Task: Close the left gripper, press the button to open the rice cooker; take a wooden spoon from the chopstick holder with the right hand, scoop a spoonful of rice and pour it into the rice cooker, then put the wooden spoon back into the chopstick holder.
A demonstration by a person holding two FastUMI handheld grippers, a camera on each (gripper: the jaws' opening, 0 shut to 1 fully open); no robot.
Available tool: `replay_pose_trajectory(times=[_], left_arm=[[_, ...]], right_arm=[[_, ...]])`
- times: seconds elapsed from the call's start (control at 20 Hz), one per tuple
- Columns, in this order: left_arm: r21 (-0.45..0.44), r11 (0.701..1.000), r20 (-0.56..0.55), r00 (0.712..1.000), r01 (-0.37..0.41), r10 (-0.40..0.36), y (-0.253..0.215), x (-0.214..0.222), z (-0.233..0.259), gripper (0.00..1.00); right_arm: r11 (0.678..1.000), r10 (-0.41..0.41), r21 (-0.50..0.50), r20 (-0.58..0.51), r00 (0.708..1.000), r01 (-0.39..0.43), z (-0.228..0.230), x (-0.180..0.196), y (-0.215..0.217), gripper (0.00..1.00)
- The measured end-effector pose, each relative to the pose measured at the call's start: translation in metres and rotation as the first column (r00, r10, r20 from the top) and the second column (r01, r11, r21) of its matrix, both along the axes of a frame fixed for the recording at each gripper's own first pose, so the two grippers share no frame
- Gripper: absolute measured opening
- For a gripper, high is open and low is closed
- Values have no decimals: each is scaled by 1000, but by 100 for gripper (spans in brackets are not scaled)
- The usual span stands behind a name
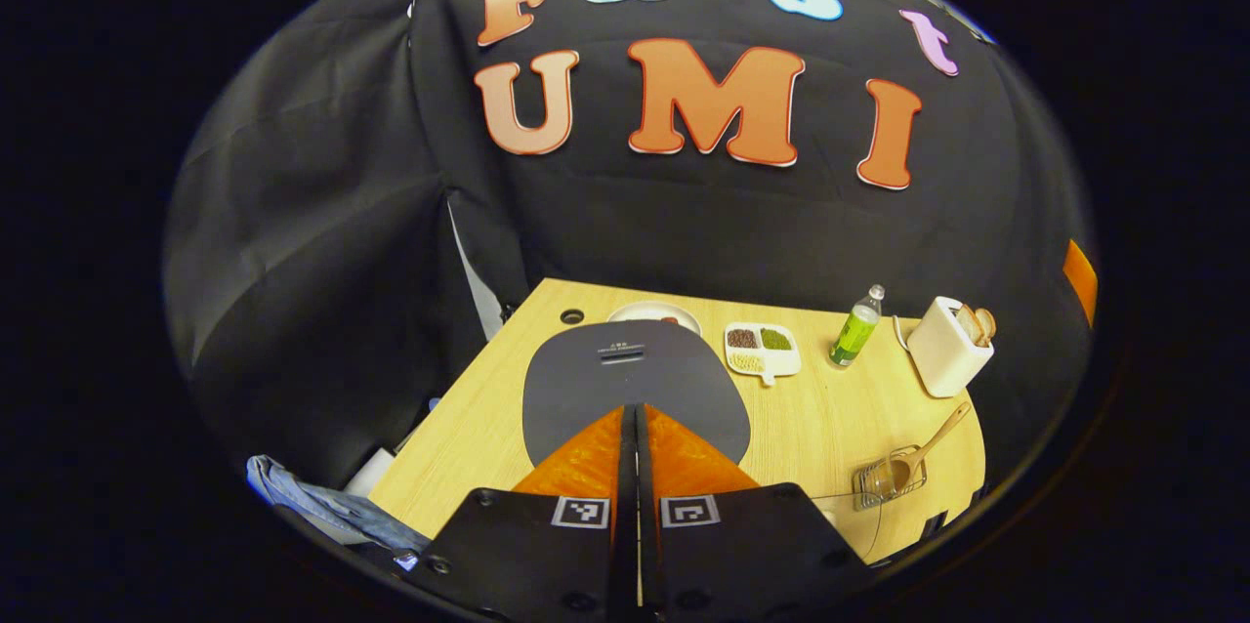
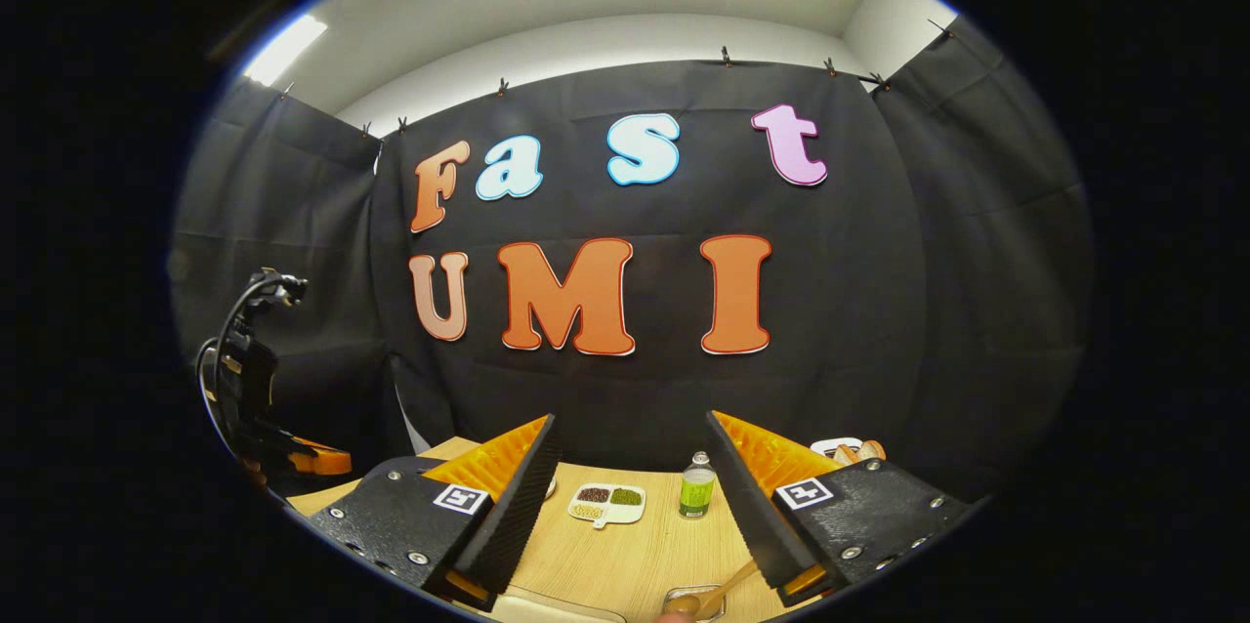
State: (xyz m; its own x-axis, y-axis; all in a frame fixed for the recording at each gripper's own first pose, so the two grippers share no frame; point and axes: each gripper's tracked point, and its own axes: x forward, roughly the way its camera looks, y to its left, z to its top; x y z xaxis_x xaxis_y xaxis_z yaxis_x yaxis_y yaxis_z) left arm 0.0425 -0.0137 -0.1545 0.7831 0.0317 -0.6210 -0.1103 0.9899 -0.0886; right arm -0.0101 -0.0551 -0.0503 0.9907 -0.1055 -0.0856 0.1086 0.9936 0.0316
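Observation:
The rice cooker (image 1: 635,379) shows its dark grey lid, closed, in the middle of the wooden table. My left gripper (image 1: 635,410) is shut with nothing between its fingers and hovers over the lid's near half. A wooden spoon (image 1: 937,436) stands tilted in the wire chopstick holder (image 1: 887,478) at the right front. A white divided dish (image 1: 764,350) holds brown, green and pale grains behind the cooker. My right gripper (image 2: 633,423) is open and raised above the table's near edge, with the spoon (image 2: 728,589) and holder (image 2: 691,603) just below it. The left gripper (image 2: 283,455) hangs off to its left.
A green bottle (image 1: 856,328) and a white toaster (image 1: 945,348) with bread stand at the back right. A white plate (image 1: 654,314) lies behind the cooker. Blue cloth (image 1: 312,501) hangs off the table's left front. The dish (image 2: 607,501) and bottle (image 2: 696,488) sit ahead of the right gripper.

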Motion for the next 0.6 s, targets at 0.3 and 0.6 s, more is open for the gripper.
replay_pose_trajectory(times=[0.3,0.6], left_arm=[[-73,997,-162,987,-6,-6,3,9,-23,5],[-204,978,-324,946,-36,-32,4,21,-47,5]], right_arm=[[1000,-4,-11,-23,1000,4,-10,-1,-3,92],[999,-38,-12,-64,997,37,-26,-7,-19,92]])
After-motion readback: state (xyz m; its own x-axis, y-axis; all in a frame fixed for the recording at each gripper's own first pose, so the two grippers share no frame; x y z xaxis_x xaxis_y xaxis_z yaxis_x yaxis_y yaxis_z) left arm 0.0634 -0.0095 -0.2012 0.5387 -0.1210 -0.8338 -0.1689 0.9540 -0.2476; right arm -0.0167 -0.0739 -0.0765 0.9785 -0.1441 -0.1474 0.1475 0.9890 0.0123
